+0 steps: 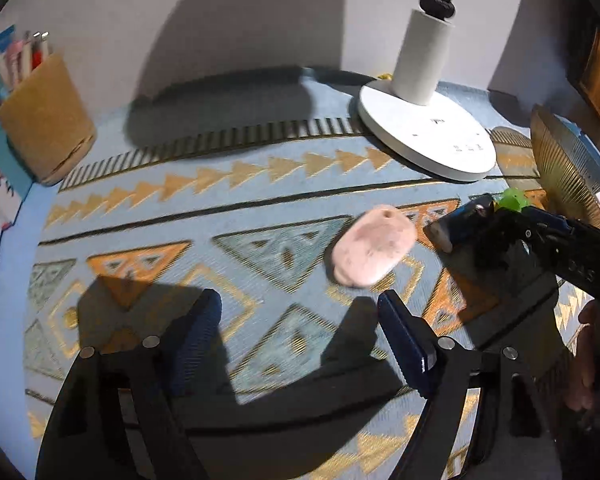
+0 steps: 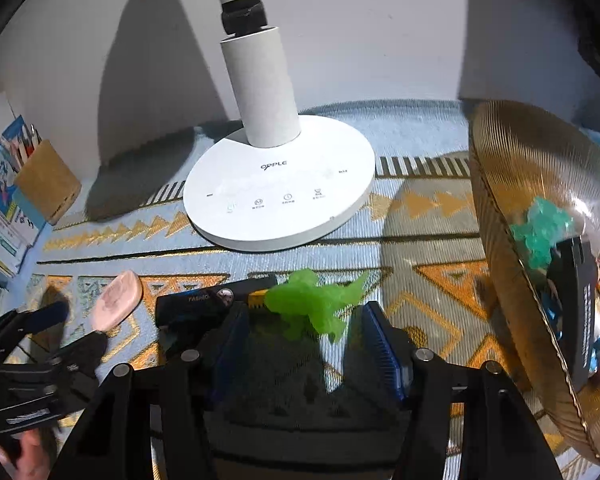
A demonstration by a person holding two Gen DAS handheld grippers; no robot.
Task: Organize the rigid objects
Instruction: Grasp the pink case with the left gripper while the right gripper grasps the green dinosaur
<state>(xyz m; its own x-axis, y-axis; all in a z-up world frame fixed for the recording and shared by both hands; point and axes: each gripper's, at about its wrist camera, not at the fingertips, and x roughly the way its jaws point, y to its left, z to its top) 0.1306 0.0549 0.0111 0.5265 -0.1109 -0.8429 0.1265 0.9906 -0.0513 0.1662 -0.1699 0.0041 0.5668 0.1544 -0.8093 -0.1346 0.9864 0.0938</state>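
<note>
Gold ribbed bowl (image 2: 500, 184) — teal toy (image 2: 540, 228), dark objects inside.

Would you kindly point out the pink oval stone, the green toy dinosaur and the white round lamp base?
pink oval stone (image 1: 374, 245): left wrist view, middle of its top face.
green toy dinosaur (image 2: 314, 304): right wrist view, its body.
white round lamp base (image 2: 280, 188): right wrist view, flat top near the printed logo.
</note>
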